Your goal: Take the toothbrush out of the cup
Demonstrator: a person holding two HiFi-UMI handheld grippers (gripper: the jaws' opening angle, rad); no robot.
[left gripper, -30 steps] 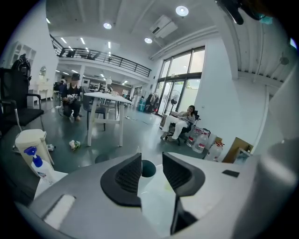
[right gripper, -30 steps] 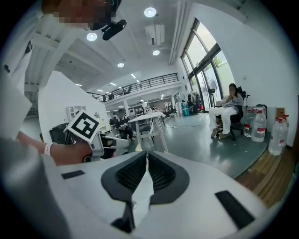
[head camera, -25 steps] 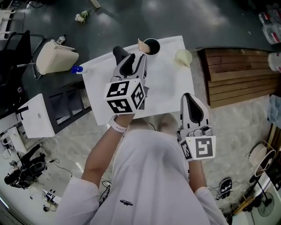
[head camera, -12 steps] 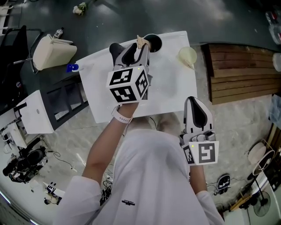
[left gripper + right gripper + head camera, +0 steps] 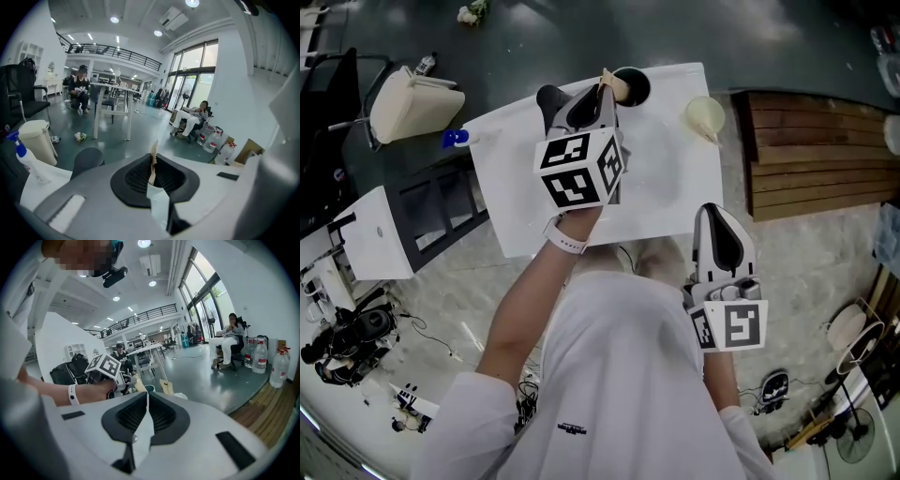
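Grasp step. Left gripper (image 5: 600, 99) jaws just closing, now pinch pale wooden toothbrush (image 5: 153, 159) handle in black round cup (image 5: 638, 87), far table edge. Right gripper (image 5: 146, 400) idle near, jaws pressed together, empty. Next: lift straight up, clear of rim.

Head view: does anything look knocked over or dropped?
Yes. A small white-and-green bundle lies loose on the dark floor beyond the white table, like something dropped. On the table, the pale cup may be tipped over, but I can't tell.
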